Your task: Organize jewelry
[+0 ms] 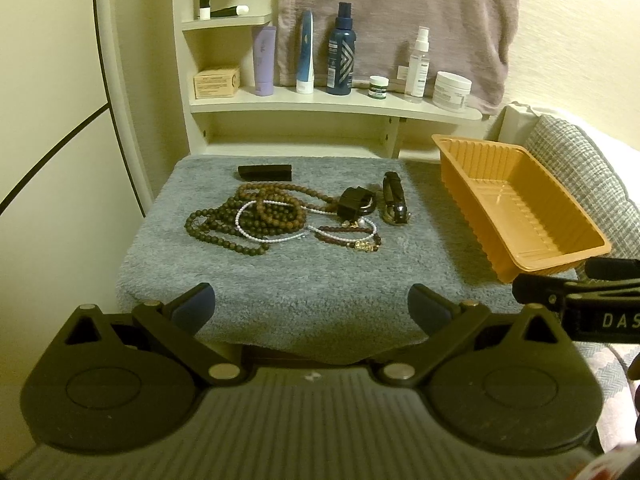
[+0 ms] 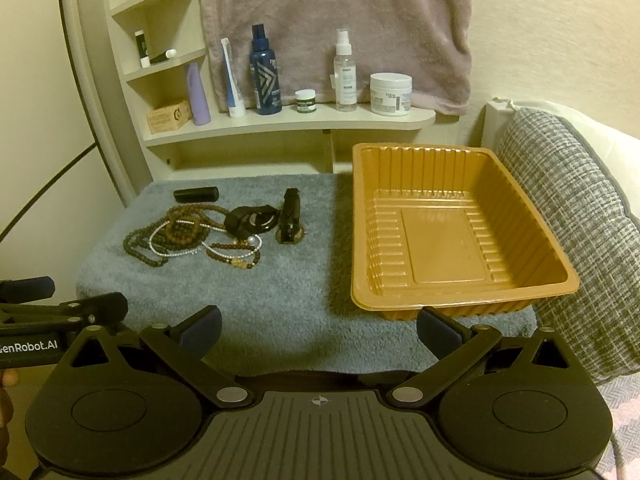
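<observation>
A tangle of jewelry lies on a grey towel [image 1: 280, 292] [image 2: 280, 280]: dark bead strands [image 1: 218, 230] [image 2: 140, 250], brown bead strands [image 1: 276, 204] [image 2: 186, 226], a white pearl string [image 1: 256, 236] [image 2: 176, 254], a maroon bead bracelet with a gold charm [image 1: 352, 238] [image 2: 236, 258], a black watch [image 1: 356, 200] [image 2: 250, 220], a second black strap watch [image 1: 394, 198] [image 2: 290, 216] and a black bar-shaped case [image 1: 265, 172] [image 2: 196, 194]. An orange plastic tray [image 1: 580, 236] [image 2: 560, 276] stands empty at the right. My left gripper [image 1: 310, 306] and right gripper [image 2: 318, 328] hover open over the towel's near edge, holding nothing.
A shelf [image 1: 320, 106] [image 2: 280, 126] behind holds bottles, tubes, jars and a small box. A mauve cloth [image 1: 400, 20] [image 2: 340, 20] hangs above it. A grey woven cushion [image 2: 568, 220] [image 1: 580, 152] borders the tray at the right. A cream curved panel [image 1: 52, 120] stands at left.
</observation>
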Tool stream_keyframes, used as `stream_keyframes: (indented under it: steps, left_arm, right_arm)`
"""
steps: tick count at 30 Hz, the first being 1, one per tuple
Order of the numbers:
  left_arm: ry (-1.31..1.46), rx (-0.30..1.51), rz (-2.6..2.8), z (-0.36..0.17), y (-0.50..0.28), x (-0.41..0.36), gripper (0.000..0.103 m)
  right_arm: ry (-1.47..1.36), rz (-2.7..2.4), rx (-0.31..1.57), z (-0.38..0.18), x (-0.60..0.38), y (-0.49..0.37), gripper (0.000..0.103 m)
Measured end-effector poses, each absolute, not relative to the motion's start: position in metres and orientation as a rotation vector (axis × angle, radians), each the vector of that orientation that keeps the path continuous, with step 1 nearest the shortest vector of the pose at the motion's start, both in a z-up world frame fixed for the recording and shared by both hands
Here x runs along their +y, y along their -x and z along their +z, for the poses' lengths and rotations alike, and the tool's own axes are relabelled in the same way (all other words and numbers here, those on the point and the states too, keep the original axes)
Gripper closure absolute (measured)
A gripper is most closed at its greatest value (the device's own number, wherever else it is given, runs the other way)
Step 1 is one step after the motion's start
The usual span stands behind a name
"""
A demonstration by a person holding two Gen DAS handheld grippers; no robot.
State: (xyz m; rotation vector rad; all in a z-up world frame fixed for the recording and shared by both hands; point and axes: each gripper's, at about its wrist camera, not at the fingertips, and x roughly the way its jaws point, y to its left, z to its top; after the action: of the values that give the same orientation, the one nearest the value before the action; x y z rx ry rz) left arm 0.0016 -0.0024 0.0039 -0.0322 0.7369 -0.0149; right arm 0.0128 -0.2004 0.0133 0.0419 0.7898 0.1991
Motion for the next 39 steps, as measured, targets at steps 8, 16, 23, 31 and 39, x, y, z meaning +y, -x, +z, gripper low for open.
stream_keyframes:
  steps: [8, 16, 23, 31, 39]
  left_arm:
    - [0.032, 0.737, -0.014, 0.0038, -0.0013, -0.0027, 0.001]
    - [0.033, 0.737, -0.015, 0.0037, -0.0012, -0.0028, 0.001]
    - [0.033, 0.737, -0.014, 0.0036, -0.0012, -0.0031, 0.001]
    - [0.033, 0.737, -0.014, 0.0033, -0.0009, -0.0029, 0.001]
    - [0.033, 0.736, -0.014, 0.0031, -0.0012, -0.0046, 0.001]
  right_arm:
    - [-0.044, 0.200, 0.789, 0.0135, -0.2006, -0.0124, 0.000]
    - [-0.045, 0.201, 0.789, 0.0136, -0.2004, -0.0123, 0.000]
    - [-0.048, 0.201, 0.789, 0.0137, -0.1990, -0.0114, 0.000]
    - [-0.050, 0.201, 0.790, 0.0135, -0.1983, -0.0114, 0.000]
    - [-0.055, 0.199, 0.789, 0.0125, -0.1978, -0.0112, 0.000]
